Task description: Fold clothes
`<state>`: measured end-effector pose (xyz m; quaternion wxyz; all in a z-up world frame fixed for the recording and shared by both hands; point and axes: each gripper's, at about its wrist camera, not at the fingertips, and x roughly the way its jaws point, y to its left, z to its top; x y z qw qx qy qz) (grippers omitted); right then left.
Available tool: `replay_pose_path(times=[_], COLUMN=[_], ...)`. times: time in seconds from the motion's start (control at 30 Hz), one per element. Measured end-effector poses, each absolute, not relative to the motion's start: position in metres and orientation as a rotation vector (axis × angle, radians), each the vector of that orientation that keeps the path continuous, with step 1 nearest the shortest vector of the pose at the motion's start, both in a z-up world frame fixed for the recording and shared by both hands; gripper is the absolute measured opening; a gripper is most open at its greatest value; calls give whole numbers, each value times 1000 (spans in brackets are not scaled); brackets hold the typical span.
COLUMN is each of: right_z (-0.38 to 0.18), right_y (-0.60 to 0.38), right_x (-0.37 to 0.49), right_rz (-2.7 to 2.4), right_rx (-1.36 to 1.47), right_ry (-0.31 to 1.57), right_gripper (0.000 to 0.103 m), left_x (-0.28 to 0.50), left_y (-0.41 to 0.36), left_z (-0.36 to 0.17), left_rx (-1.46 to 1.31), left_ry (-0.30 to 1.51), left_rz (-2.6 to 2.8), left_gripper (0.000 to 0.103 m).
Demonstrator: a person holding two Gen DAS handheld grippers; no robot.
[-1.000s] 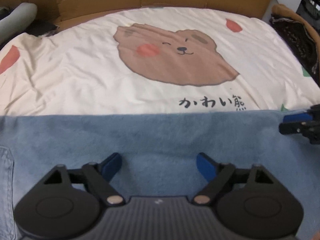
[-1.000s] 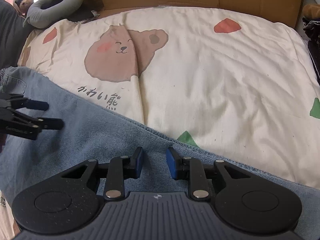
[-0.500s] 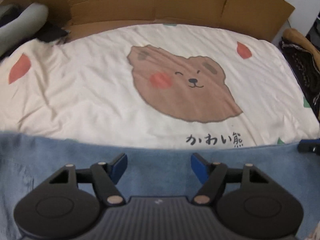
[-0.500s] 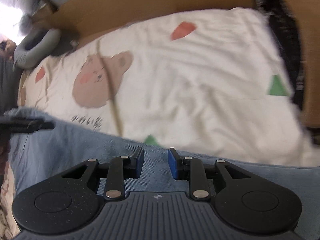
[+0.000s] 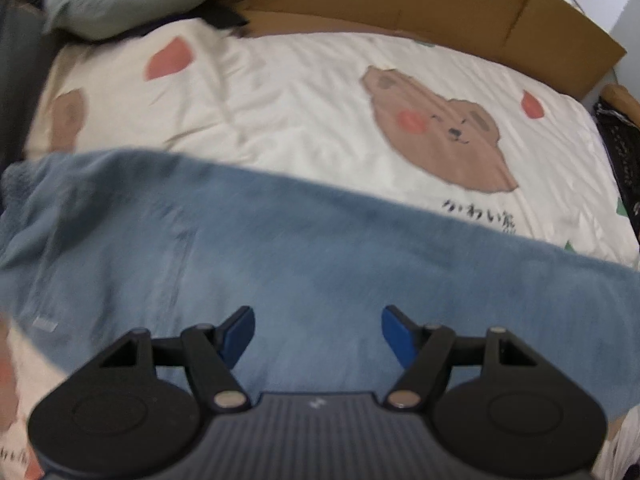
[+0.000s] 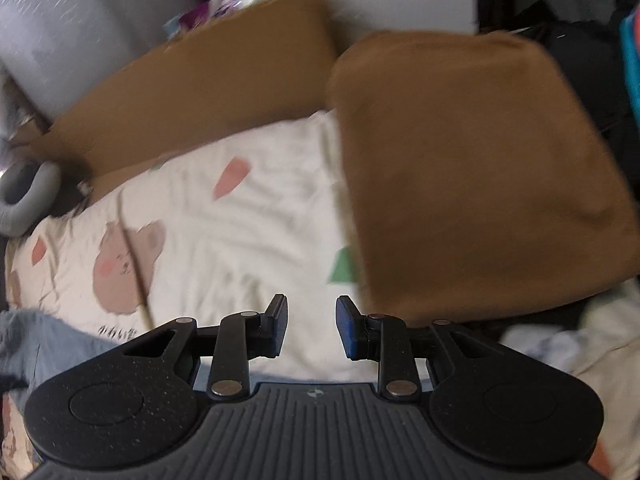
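Item: blue denim garment (image 5: 304, 256), lying as 1 long band across the near side of my bed's bear-print cover (image 5: 320, 120); I cannot tell how many layers it holds. Left gripper (image 5: 318, 330) hangs over it, fingers released and empty; right gripper (image 6: 311, 328) points at a brown cushion (image 6: 472, 168), fingers parted, empty. To fold well, I judge each edge needs pinching squarely, the cloth kept taut

Layout of the bed. Jeans (image 5: 280, 264) lie spread across the near part of the bedsheet (image 5: 304, 104), directly ahead of the left gripper (image 5: 318, 330). Behind the sheet stands a cardboard panel (image 5: 400, 4); a pillow (image 5: 132, 0) lies at far left. From the right gripper (image 6: 311, 326), a cushion (image 6: 472, 168) sits right of the sheet.
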<state>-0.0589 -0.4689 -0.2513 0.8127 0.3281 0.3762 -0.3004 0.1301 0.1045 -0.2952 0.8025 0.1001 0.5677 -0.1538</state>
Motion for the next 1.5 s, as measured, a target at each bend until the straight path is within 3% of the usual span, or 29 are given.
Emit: replay_pose_path(times=[0.47, 0.6, 0.73, 1.2, 1.5], right_z=[-177, -163, -160, -252, -308], right_y=[-522, -531, -535, -494, -457], right_x=[-119, -136, -156, -243, -250], right_rz=[-672, -652, -649, -564, -502], right_rx=[705, 706, 712, 859, 963], right_ry=[827, 835, 844, 883, 890], right_gripper=[36, 45, 46, 46, 46], left_x=[88, 76, 68, 52, 45], left_y=[156, 162, 171, 235, 243], left_z=[-261, -257, -252, -211, -217], left_rx=[103, 98, 95, 30, 50], left_ry=[1256, 1267, 1275, 1244, 1270], left_rz=[-178, -160, -130, 31, 55], left_gripper=[73, 73, 74, 77, 78])
